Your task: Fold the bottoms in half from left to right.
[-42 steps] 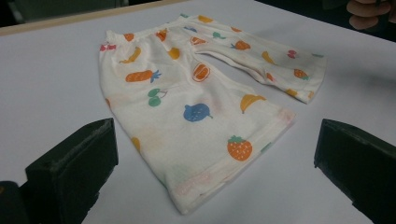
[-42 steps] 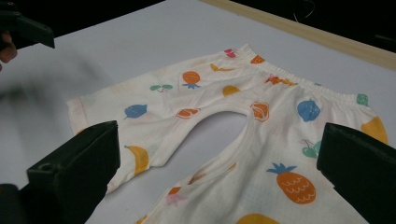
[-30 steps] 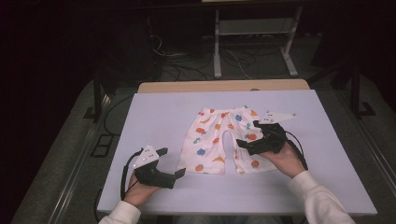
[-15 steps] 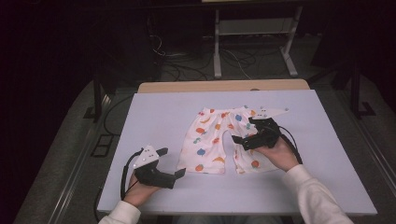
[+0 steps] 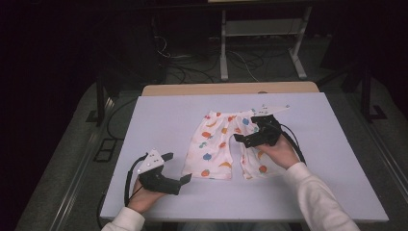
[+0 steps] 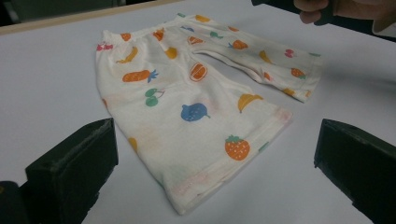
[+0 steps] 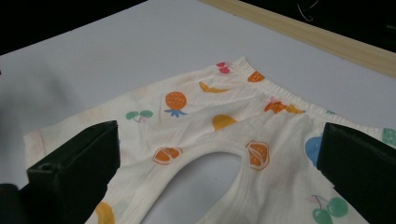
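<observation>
Looking at these fruit-print baby pants (image 5: 216, 144) lying flat mid-table, they're light, floppy cotton, so I'd pinch a hem or the waistband; left gripper (image 5: 185, 179) and right gripper (image 5: 239, 139) both sit spread wide, holding nothing.

The right gripper (image 5: 248, 139) edges leftward over the fruit-print shorts (image 5: 211, 149), nearing the crotch, jaws spread wide.
</observation>
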`<action>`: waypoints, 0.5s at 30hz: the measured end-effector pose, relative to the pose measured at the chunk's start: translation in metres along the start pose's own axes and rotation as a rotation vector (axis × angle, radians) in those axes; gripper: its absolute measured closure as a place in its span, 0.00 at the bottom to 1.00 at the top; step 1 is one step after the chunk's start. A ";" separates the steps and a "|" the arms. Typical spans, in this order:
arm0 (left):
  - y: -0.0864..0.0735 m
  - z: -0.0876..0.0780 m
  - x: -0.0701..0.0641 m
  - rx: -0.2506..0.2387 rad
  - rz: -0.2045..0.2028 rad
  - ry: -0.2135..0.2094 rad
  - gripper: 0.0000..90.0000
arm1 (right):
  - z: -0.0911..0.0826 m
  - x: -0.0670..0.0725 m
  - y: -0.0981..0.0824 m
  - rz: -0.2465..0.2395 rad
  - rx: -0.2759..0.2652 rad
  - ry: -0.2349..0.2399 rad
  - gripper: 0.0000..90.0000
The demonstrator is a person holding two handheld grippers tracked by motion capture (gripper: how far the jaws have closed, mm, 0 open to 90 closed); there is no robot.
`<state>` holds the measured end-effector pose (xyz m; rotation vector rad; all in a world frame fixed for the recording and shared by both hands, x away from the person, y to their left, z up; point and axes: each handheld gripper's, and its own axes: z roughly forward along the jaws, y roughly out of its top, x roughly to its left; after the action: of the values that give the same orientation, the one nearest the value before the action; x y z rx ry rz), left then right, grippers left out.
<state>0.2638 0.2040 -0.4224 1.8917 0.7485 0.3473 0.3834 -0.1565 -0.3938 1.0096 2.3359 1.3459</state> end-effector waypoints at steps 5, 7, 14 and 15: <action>0.000 0.000 0.000 -0.001 -0.001 0.000 0.00 | 0.005 -0.001 0.010 0.002 -0.011 -0.002 0.00; 0.000 0.000 0.000 -0.002 -0.001 -0.002 0.00 | 0.007 -0.002 0.015 0.000 -0.017 -0.006 0.00; 0.000 0.000 0.000 -0.003 -0.001 -0.004 0.00 | 0.014 -0.001 0.027 -0.013 -0.020 -0.006 0.00; 0.000 0.000 -0.001 -0.003 0.000 -0.005 0.00 | 0.016 -0.001 0.031 -0.013 -0.015 -0.006 0.00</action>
<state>0.2634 0.2037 -0.4222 1.8890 0.7445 0.3432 0.4060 -0.1368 -0.3768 0.9902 2.3203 1.3521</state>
